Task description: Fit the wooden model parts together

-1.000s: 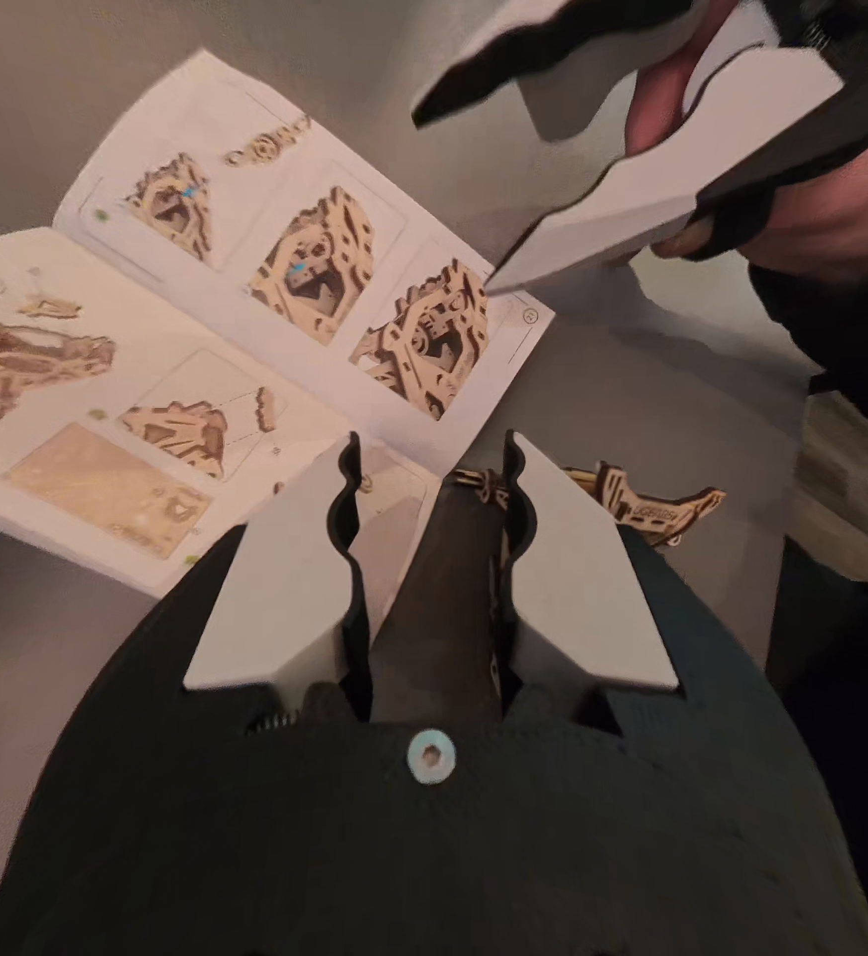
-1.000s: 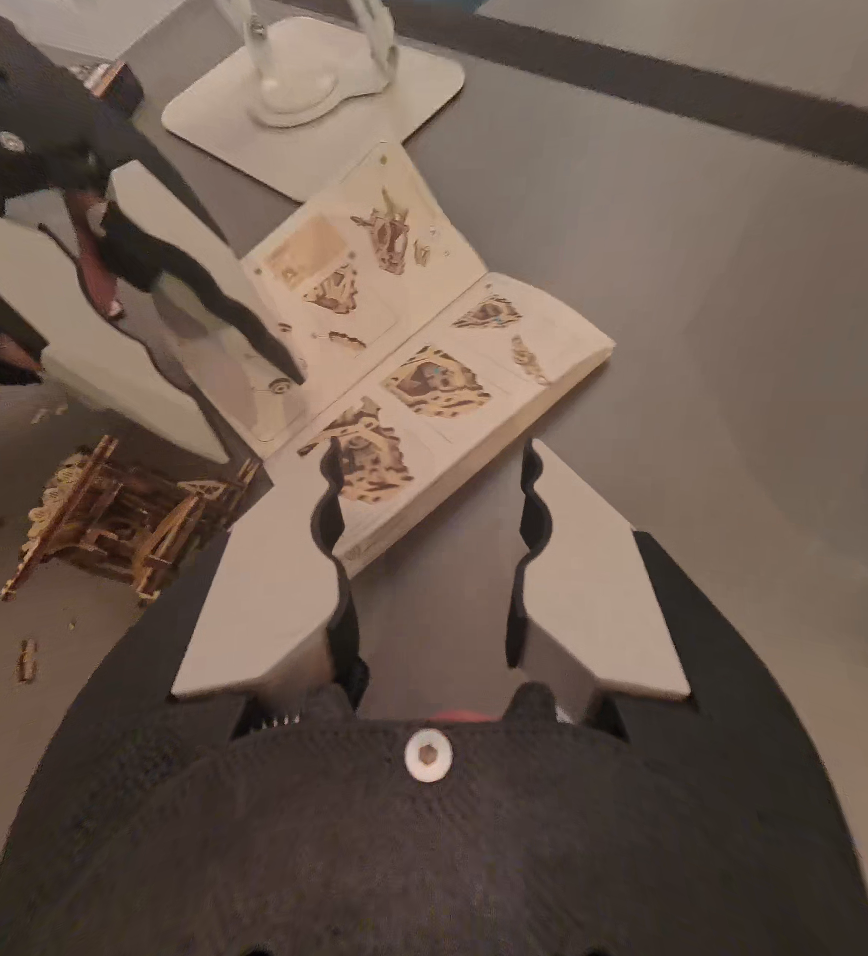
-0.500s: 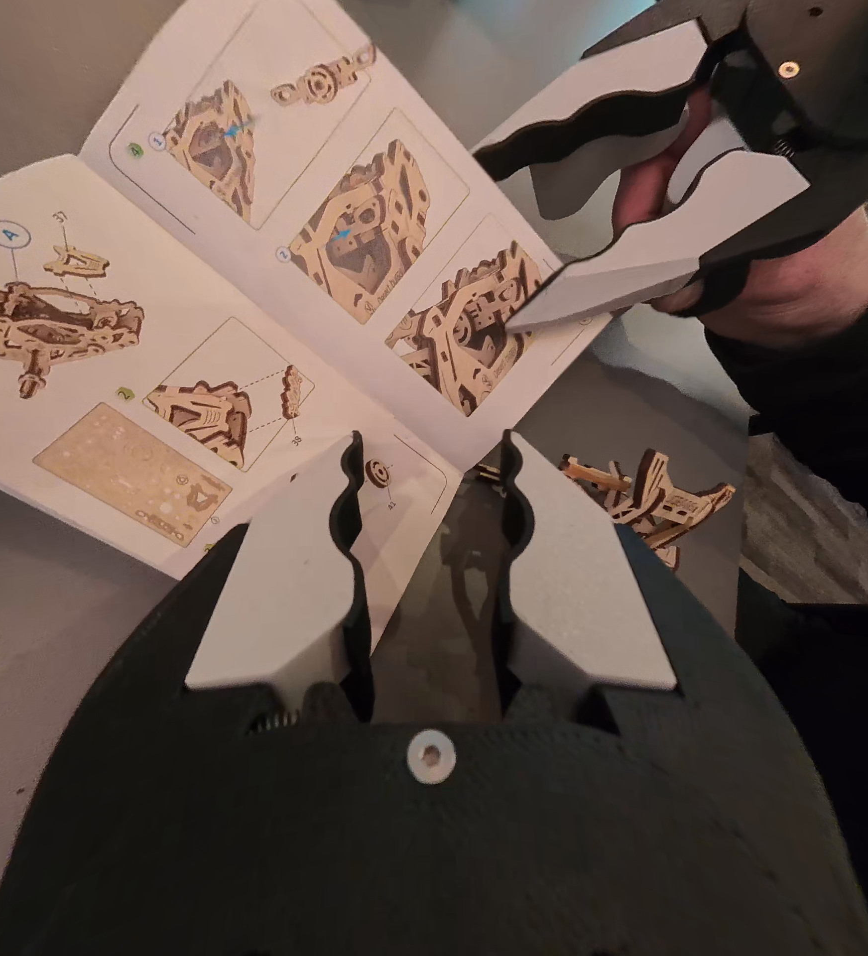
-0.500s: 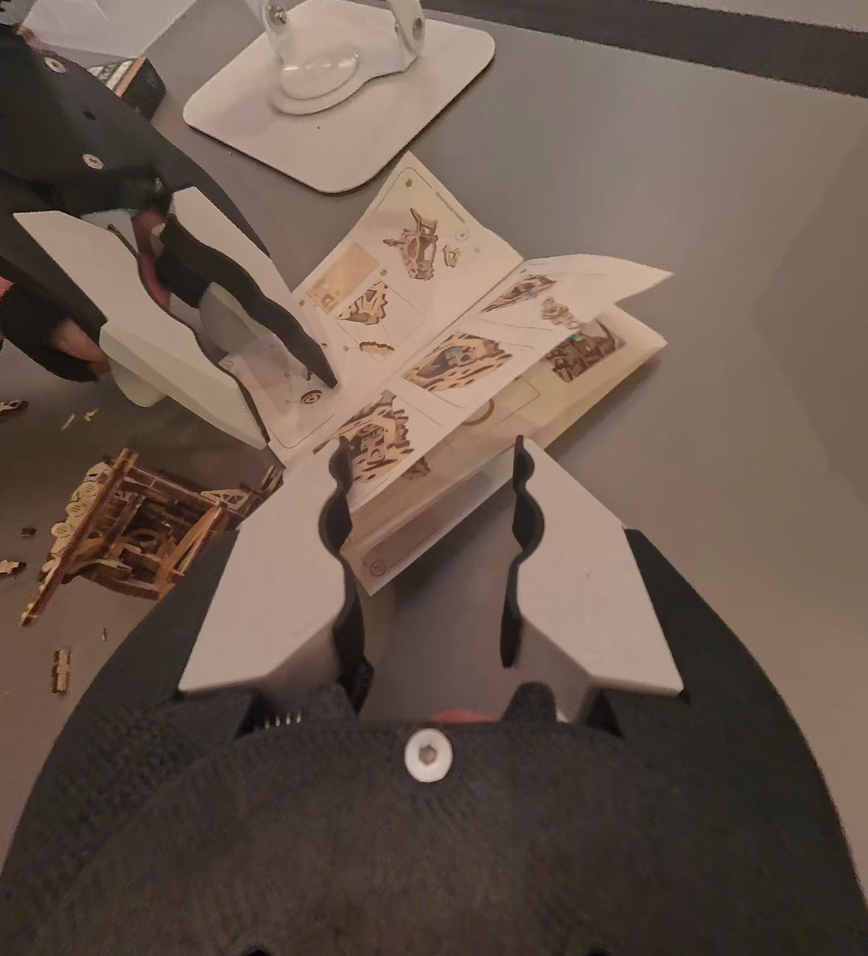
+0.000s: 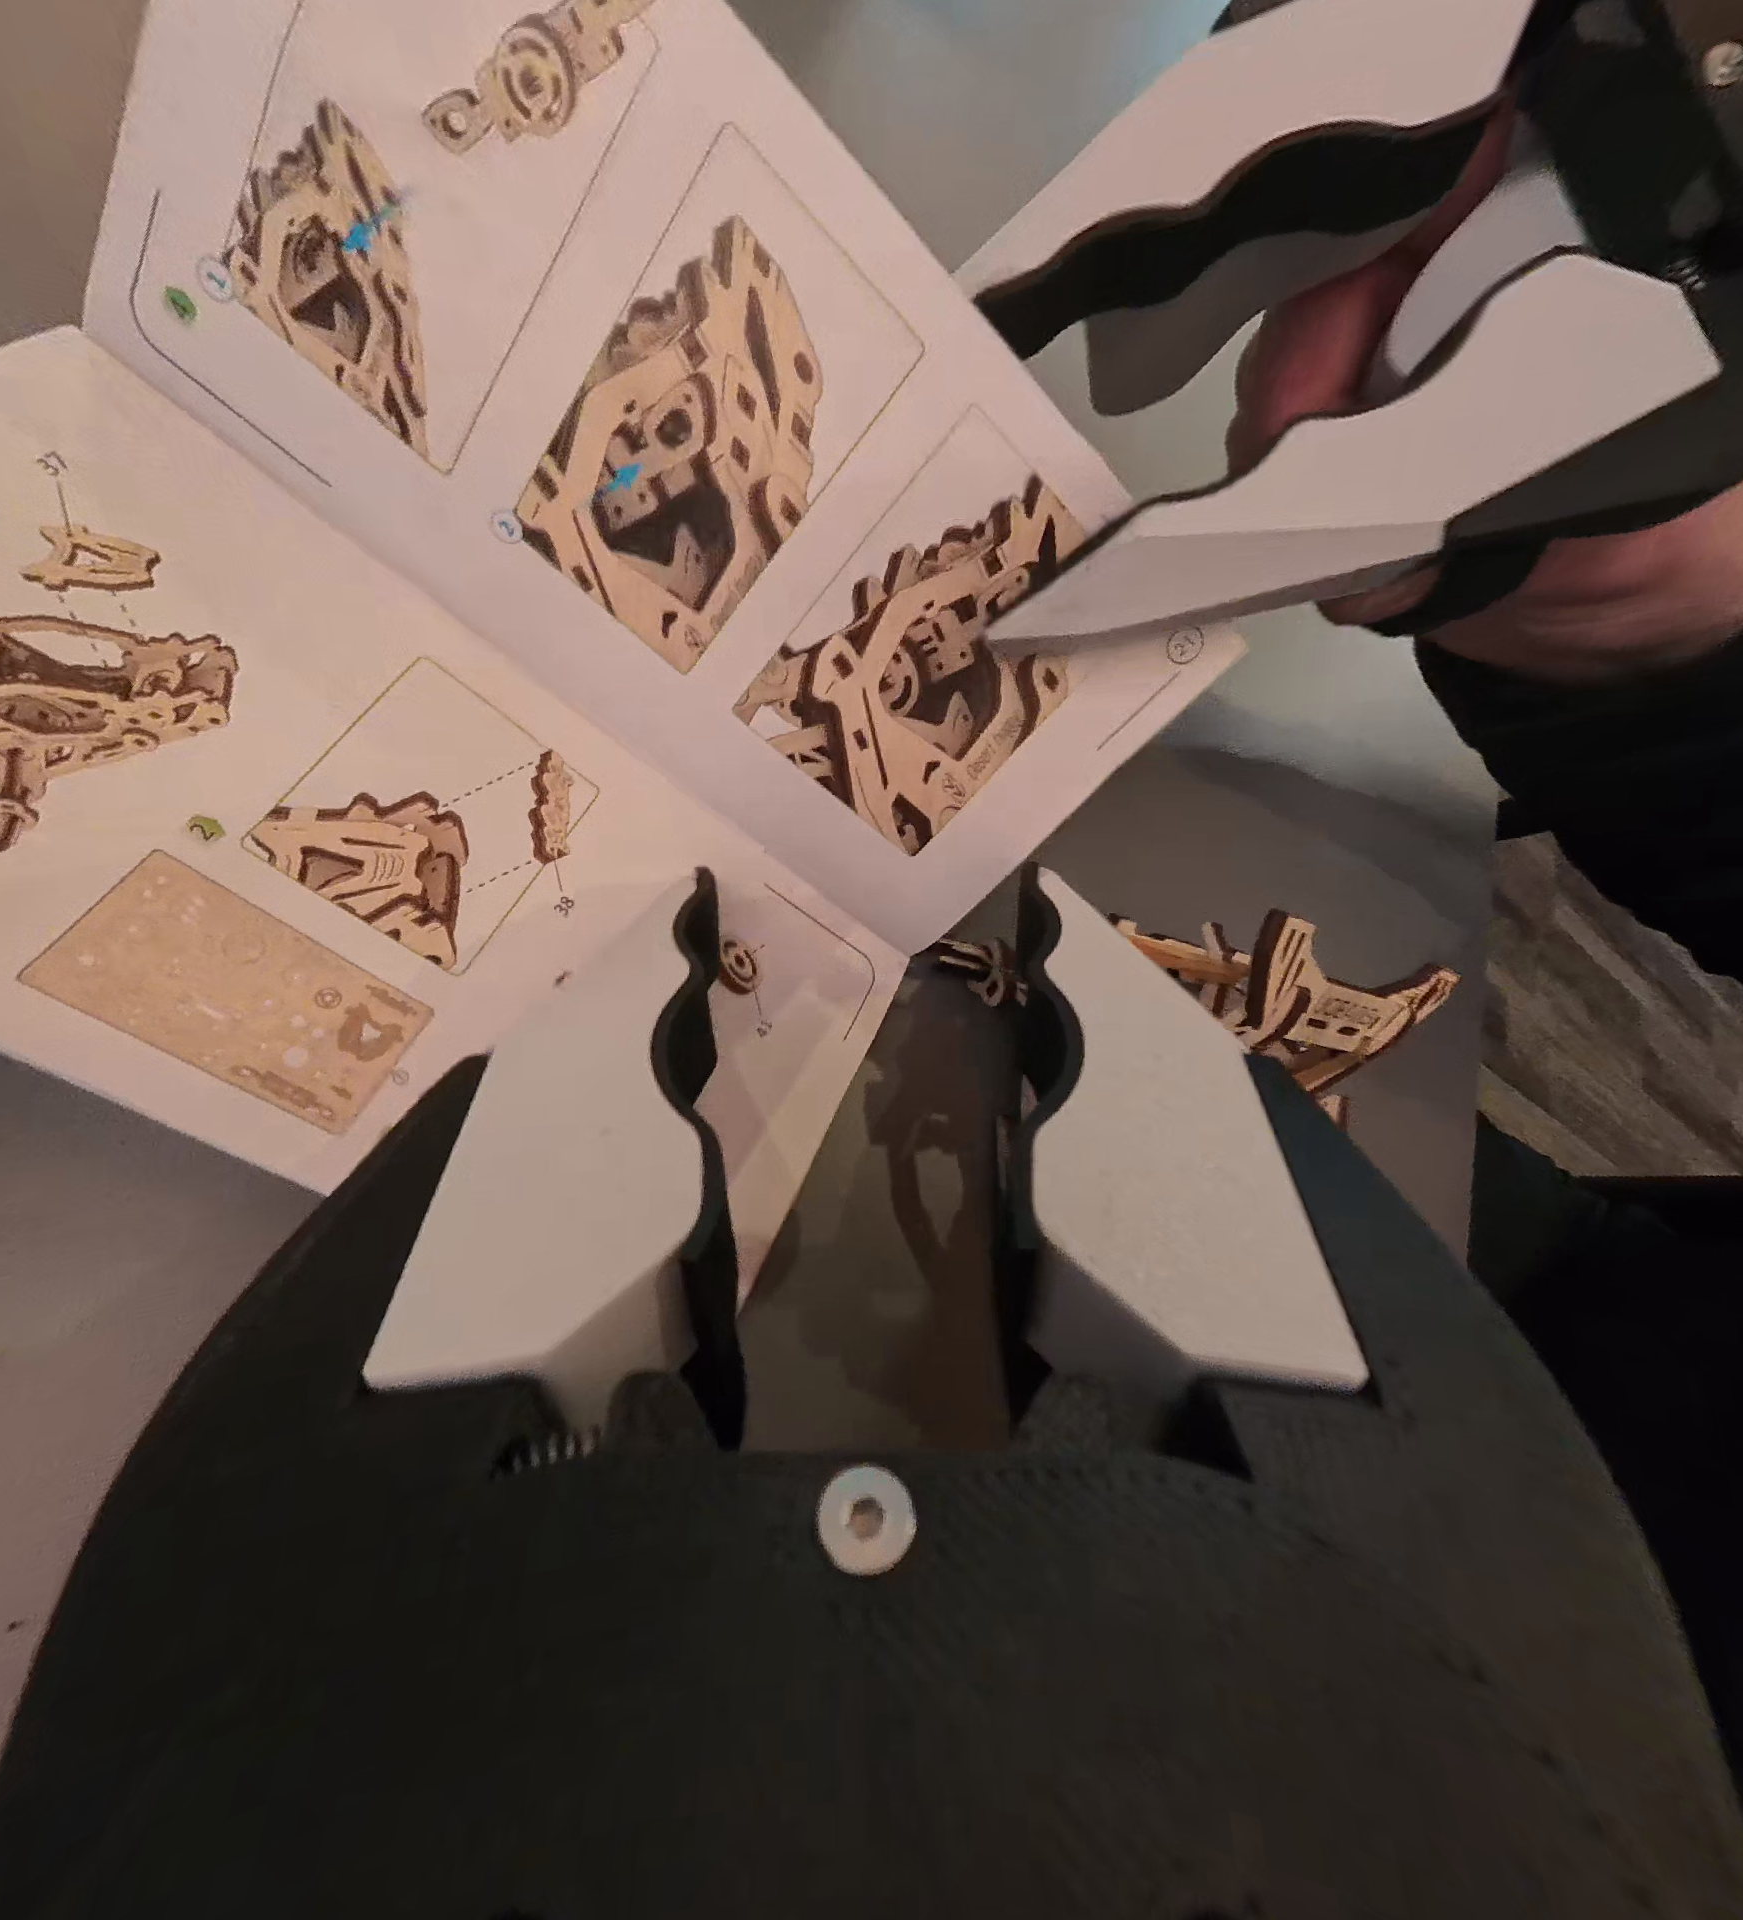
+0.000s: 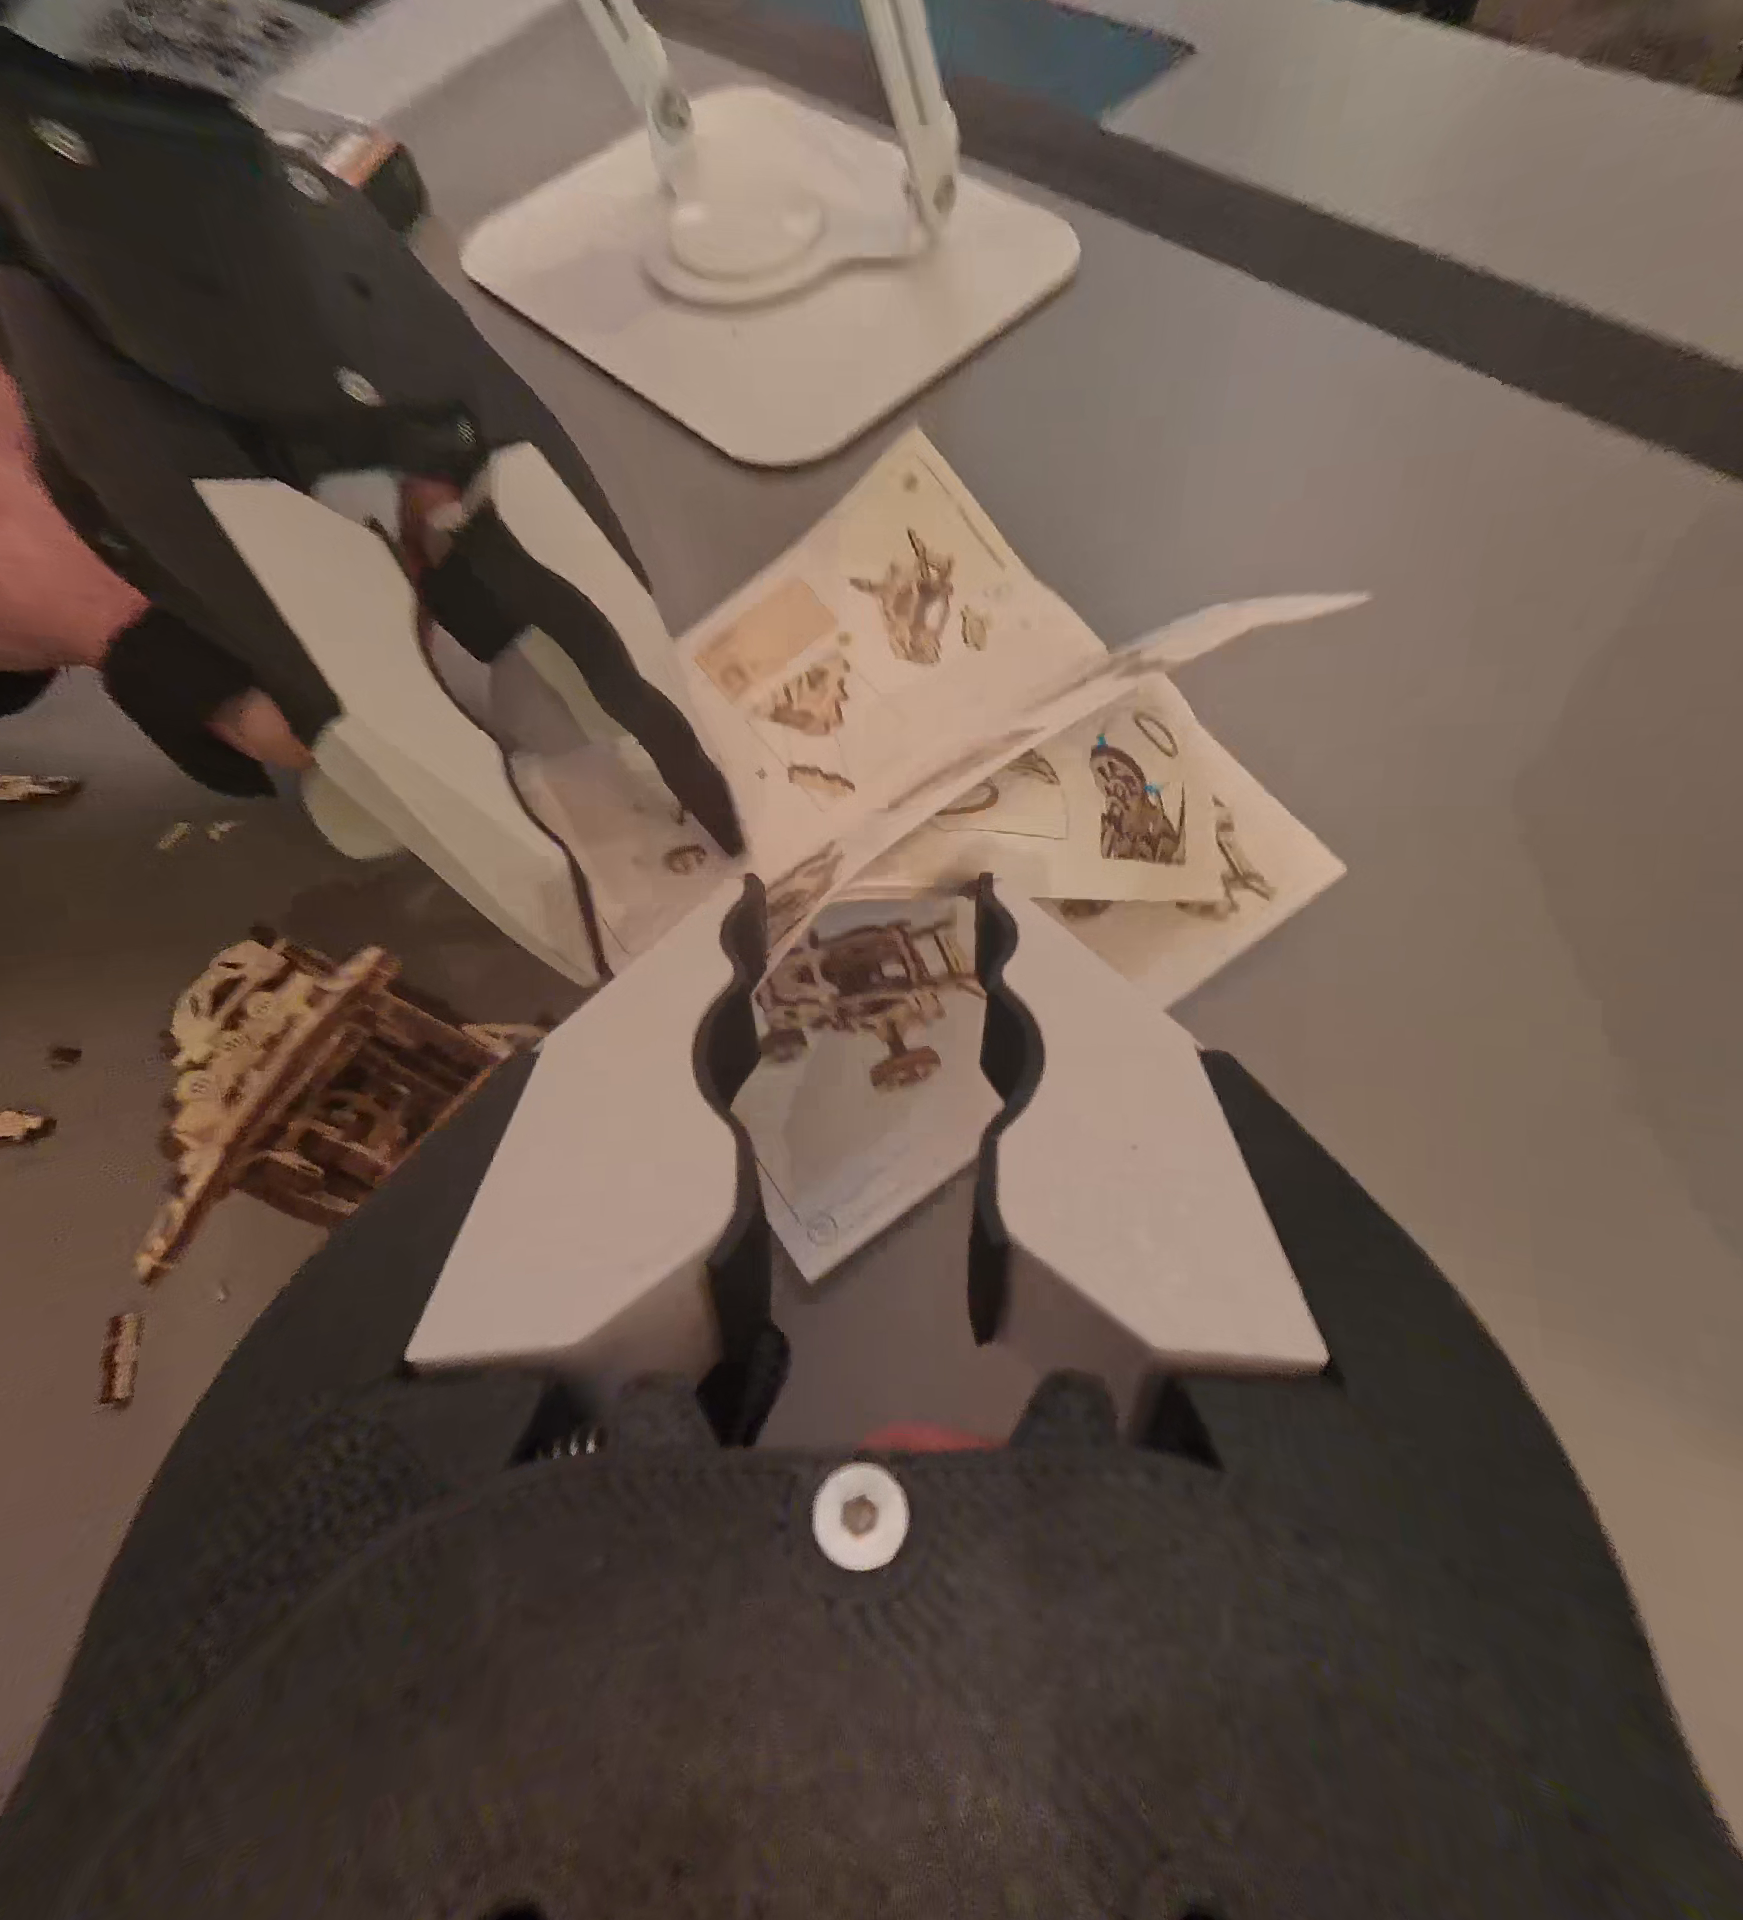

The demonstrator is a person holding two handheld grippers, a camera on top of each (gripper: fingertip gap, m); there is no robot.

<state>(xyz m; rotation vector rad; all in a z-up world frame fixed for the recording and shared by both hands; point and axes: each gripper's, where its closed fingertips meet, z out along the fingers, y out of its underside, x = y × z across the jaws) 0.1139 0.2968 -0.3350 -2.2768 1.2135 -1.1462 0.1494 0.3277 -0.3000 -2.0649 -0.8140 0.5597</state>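
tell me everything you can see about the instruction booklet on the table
The white paper instruction booklet lies open on the grey table, its pages printed with tan drawings of wooden model steps. One page is lifted mid-turn, curling above the spread. The left hand-held gripper, open, has a fingertip at the left page; the open right hand-held gripper hovers over the near corner. A white stand base sits beyond.

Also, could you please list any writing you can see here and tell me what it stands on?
Instruction booklet: small printed marks beside the drawings; I won't transcribe them.
Wooden model: an engraved mark on its side, too small to read.
Dark box, top left of the right wrist view: label blurred.
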